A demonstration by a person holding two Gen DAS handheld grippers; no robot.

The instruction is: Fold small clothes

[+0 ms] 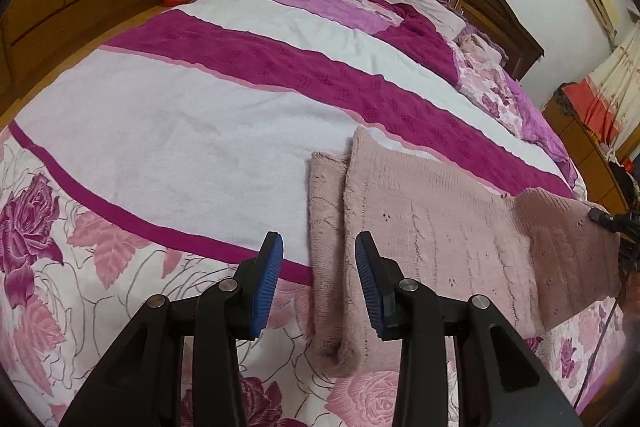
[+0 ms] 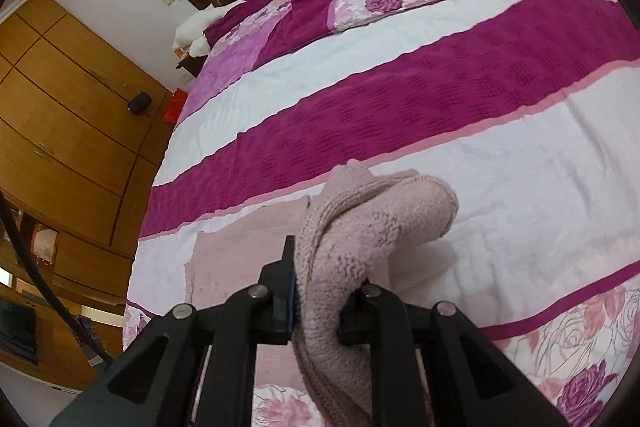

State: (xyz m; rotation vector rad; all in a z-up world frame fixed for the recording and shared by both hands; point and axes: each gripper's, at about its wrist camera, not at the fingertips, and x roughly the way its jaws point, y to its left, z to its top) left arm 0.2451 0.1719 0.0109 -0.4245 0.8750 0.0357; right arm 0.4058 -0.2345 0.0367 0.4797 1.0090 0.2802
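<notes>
Dusty-pink knitted sweater [image 1: 432, 227] lies partly folded on the bed, one sleeve doubled along its side; its far end is lifted, bunched.

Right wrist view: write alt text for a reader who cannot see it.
The right gripper is shut on a bunched fold of a dusty pink knitted sweater, lifting it above a bed covered by a magenta, white and rose-print blanket. The sweater's remainder lies flat at left; wooden wardrobes stand beyond.

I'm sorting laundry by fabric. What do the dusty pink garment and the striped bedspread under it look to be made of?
Dusty pink garment: a soft knit, probably wool or acrylic yarn, with a matte fuzzy nap, ribbed rows and small eyelet holes. Magenta-and-white striped bedspread: woven, likely cotton, matte, with a raised waffle texture in the magenta bands; the fibre can't be confirmed.
</notes>
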